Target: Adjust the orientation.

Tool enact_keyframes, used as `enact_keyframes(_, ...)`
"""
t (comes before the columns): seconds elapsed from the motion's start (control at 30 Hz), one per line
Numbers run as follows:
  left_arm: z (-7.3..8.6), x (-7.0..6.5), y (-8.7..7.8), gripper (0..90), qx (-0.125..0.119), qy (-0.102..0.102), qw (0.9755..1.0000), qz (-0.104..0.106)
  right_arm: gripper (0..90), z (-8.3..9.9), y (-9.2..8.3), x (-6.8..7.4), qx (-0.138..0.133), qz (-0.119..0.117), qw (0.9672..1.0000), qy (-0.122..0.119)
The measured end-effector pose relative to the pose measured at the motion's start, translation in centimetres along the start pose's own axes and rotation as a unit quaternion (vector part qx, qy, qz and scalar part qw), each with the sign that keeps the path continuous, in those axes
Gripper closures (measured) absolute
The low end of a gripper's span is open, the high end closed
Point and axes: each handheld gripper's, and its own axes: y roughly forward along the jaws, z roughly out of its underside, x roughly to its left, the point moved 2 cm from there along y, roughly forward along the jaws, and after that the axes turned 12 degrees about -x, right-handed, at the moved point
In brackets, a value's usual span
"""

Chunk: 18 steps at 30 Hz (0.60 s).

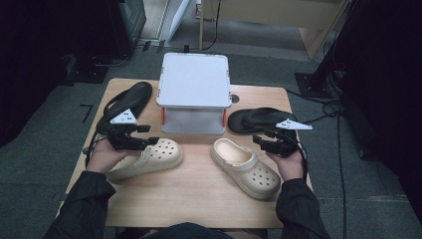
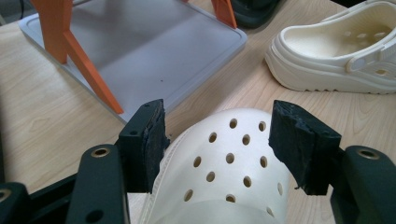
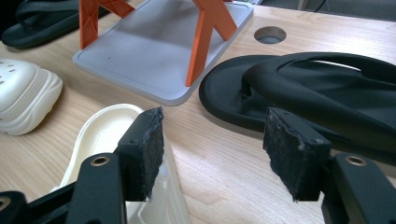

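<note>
While both sets of jaws gape wide, the left gripper (image 1: pixel 149 141) straddles a cream, perforated rubber clog (image 2: pixel 229 168) on pale woodgrain; the right gripper (image 1: pixel 260 140) hangs between the 2nd clog (image 1: pixel 245 168) and a matte black sandal (image 3: pixel 322 88).

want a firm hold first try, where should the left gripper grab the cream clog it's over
Grip the cream clog across its rounded, perforated toe cap, coming from above. The left gripper already has its open jaws either side of that dome, whose curved flanks look narrow enough to fit between them. The rim looks likelier to flex.
</note>
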Motion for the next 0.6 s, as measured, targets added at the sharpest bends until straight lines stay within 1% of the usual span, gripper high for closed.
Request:
enact_keyframes(0.07,0.0,0.1,-0.1,36.1,0.001,-0.001,1.0000,0.000,38.7,0.1,0.1,0.2,0.006,-0.001,1.0000,-0.004)
enact_keyframes(0.13,0.0,0.2,-0.2,36.0,0.000,0.003,1.0000,-0.002,38.7,0.1,0.1,0.2,0.009,-0.002,0.9999,-0.007)
enact_keyframes(0.2,0.0,0.2,-0.4,35.9,-0.002,0.000,1.0000,-0.001,38.7,0.1,0.1,0.2,0.008,-0.002,0.9999,-0.007)
enact_keyframes(0.3,0.1,0.3,-0.9,35.6,-0.001,0.003,1.0000,-0.006,38.7,0.0,0.2,0.1,0.008,-0.004,0.9999,-0.005)
enact_keyframes(0.43,0.3,0.6,-2.1,35.5,-0.007,0.006,0.9998,-0.016,38.7,-0.1,0.3,0.2,0.008,-0.008,0.9999,-0.006)
enact_keyframes(0.5,0.5,0.9,-2.9,35.6,-0.011,0.002,0.9997,-0.023,38.7,-0.3,0.5,0.3,0.007,-0.014,0.9999,-0.006)
enact_keyframes(0.6,1.0,1.5,-4.0,35.7,-0.013,-0.007,0.9993,-0.034,38.7,-0.5,0.7,0.4,0.008,-0.017,0.9998,-0.011)
